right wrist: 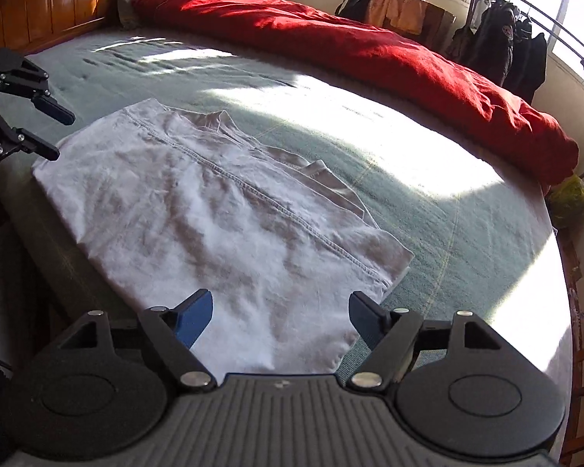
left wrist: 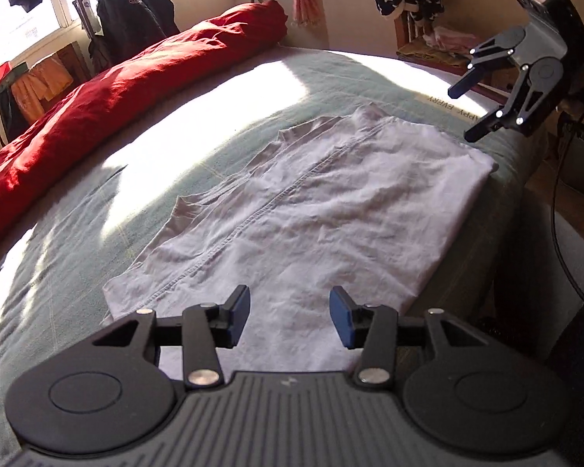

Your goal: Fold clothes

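Sunlight pours across the green bedspread (left wrist: 78,233), bright patches running over the middle of the bed, and along its far edge lies a long red duvet (left wrist: 109,93), rolled and rumpled from end to end. Behind that, by the window, dark jackets (left wrist: 130,11) hang on a rail, with orange cloth (left wrist: 39,81) draped lower down. Now to the near edge of the bed: the left gripper (left wrist: 290,321) hovers over the left end of the white garment (left wrist: 311,210), jaws parted, blue pads clear of the cloth, nothing pinched between them. The garment itself lies flat and folded into a rough rectangle right along the near edge of the bed, a stitched seam (left wrist: 253,218) running down its length, with a few folded layers peeking out on the side toward the duvet. Its surface is wrinkled but settled. Moving on to the right end, the right gripper (right wrist: 280,317) hangs above the cloth there too, jaws spread wide, wider than the left's, and empty. From the left camera that right gripper shows up raised above the bed's near right corner, fingers apart in the air. Printed lettering (left wrist: 453,111) shows on the bedspread near that corner, too warped to read fully.
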